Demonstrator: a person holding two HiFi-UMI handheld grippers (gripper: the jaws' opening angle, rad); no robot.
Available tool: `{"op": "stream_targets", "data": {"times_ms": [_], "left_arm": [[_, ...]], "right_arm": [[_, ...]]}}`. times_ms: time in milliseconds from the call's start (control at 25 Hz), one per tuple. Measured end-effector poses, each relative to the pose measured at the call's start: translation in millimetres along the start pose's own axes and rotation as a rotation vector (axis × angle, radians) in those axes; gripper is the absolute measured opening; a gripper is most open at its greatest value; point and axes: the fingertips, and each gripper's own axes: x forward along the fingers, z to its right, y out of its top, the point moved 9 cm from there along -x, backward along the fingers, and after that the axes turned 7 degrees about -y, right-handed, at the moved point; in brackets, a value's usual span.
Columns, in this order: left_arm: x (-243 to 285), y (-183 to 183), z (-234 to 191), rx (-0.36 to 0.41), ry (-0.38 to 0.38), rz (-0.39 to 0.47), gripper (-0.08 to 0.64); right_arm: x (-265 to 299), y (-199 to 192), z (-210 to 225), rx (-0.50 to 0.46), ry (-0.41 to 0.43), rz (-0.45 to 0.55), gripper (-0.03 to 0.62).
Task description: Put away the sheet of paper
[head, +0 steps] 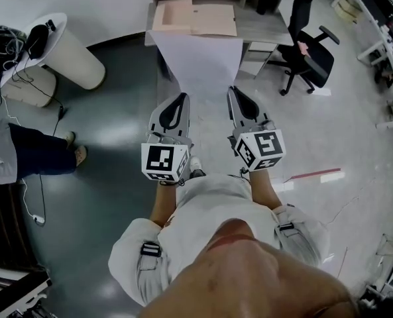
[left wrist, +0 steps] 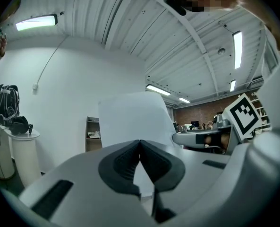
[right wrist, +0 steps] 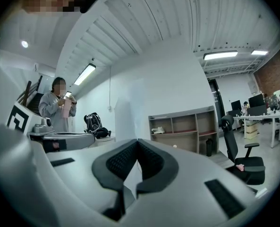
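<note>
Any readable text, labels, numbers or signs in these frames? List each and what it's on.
None readable.
Sheet of paper: visible side blank.
Marker cubes on the left gripper and right gripper: black-and-white square patterns only, no letters or digits.
Tan box on the desk: no print can be made out.

The person wears a pale grey top (head: pixel 209 207) with short sleeves (head: pixel 133 260). A small black clip (head: pixel 151 249) sits on each sleeve. The left hand-held gripper (head: pixel 181 98) and the right hand-held gripper (head: pixel 234 93) are grey and rounded, with black bumpy pads (left wrist: pixel 123 162). Each one has a cube (head: pixel 164 161) with black and white squares on it.
</note>
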Motion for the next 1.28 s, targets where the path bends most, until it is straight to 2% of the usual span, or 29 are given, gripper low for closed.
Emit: {"op": "stream_targets", "data": {"times_ms": [280,520,920,1280], "left_arm": [[5,-6,-55,-0.022,-0.039,-0.004,0.021],[17,-9,-81,-0.034,-0.052,-0.009,0.021],[57,-21,-106,-0.032,-0.008,-0.043,0.021],[120,-1,-129,0.025,0.066,-0.029,0.021]], "right_arm": [[42,0,-26,-0.024,-0.032,-0.023,0.018],[68,-1,-33,-0.028,-0.040,-0.040,0.018],[124,-13,-7,0.005,0.008,-0.053,0.018],[189,3,30,0.041,0.103,0.002,0.018]]}}
